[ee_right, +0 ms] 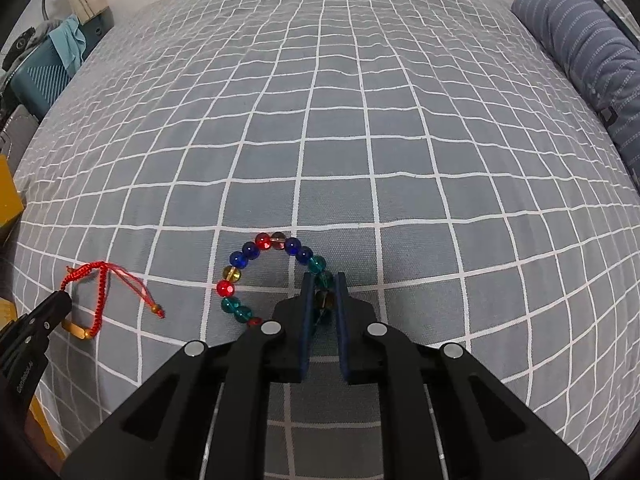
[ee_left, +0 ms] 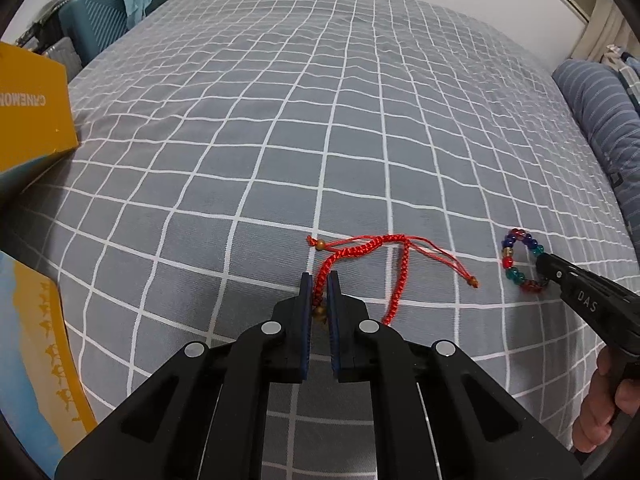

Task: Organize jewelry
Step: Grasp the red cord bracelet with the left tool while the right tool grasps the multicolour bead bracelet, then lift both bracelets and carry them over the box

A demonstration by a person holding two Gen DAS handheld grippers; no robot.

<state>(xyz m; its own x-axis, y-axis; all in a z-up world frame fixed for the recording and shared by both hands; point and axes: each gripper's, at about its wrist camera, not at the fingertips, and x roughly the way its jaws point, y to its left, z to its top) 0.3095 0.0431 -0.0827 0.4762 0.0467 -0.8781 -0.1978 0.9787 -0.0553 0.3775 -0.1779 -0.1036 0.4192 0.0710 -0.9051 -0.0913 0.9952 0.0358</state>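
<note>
A red braided cord bracelet (ee_left: 368, 245) with small brown end beads lies on the grey checked bedspread. My left gripper (ee_left: 319, 280) is shut on one braided strand of it, the blue pads pinching the cord. To the right lies a bracelet of coloured glass beads (ee_right: 256, 246). My right gripper (ee_right: 323, 278) is shut on the bead bracelet, with a brownish bead between the pads. In the left wrist view the bead bracelet (ee_left: 510, 254) and the right gripper's tip show at the right. In the right wrist view the red bracelet (ee_right: 100, 280) is at the far left.
A yellow box (ee_left: 32, 120) stands at the left edge of the bed, with a yellow and blue lid or panel (ee_left: 36, 340) nearer. A blue striped pillow (ee_right: 580, 52) lies at the right. A teal suitcase (ee_left: 96, 20) and clutter stand beyond the bed's far left.
</note>
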